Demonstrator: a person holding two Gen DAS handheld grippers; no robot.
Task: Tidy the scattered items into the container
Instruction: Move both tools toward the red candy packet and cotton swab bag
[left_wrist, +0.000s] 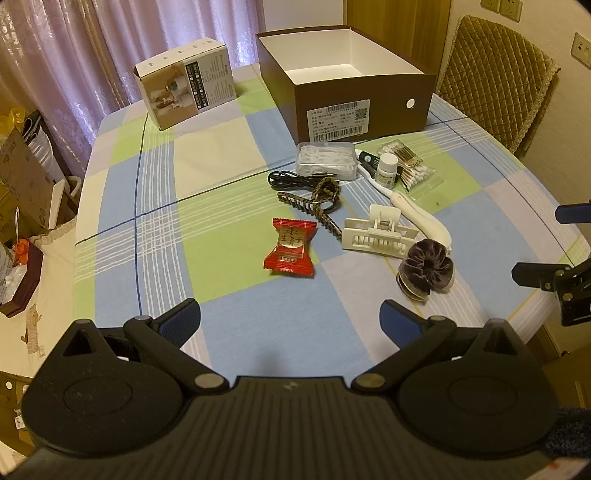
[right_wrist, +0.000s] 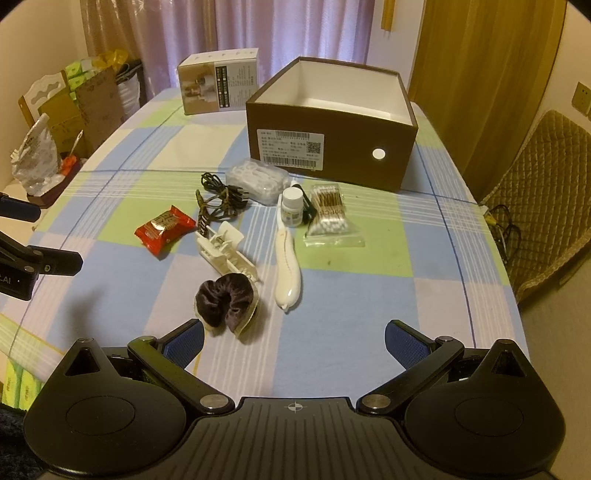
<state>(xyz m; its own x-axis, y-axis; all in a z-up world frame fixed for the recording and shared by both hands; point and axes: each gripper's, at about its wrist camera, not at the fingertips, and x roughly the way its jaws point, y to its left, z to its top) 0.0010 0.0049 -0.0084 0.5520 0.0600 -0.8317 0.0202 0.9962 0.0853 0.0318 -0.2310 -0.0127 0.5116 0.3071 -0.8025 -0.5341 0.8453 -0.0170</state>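
I hold the left gripper (left_wrist: 290, 319) and right gripper (right_wrist: 293, 338) spread and empty, because the scattered items, the dark velvet scrunchie (right_wrist: 226, 297) nearest, lie just before the open brown cardboard box (right_wrist: 330, 147).

Open container (left_wrist: 364, 101) at the far side of the table (left_wrist: 229, 177), a carton (left_wrist: 186, 83) to its left. Before the container: floss-pick case (left_wrist: 327, 160), pill bottle (left_wrist: 388, 170) and swab bag (left_wrist: 408, 168) (bottle between the two). Nearer: cable (left_wrist: 291, 181), snack packet (left_wrist: 290, 247), clip (left_wrist: 378, 232), toothbrush (left_wrist: 421, 218) and, nearest, scrunchie (left_wrist: 426, 269).
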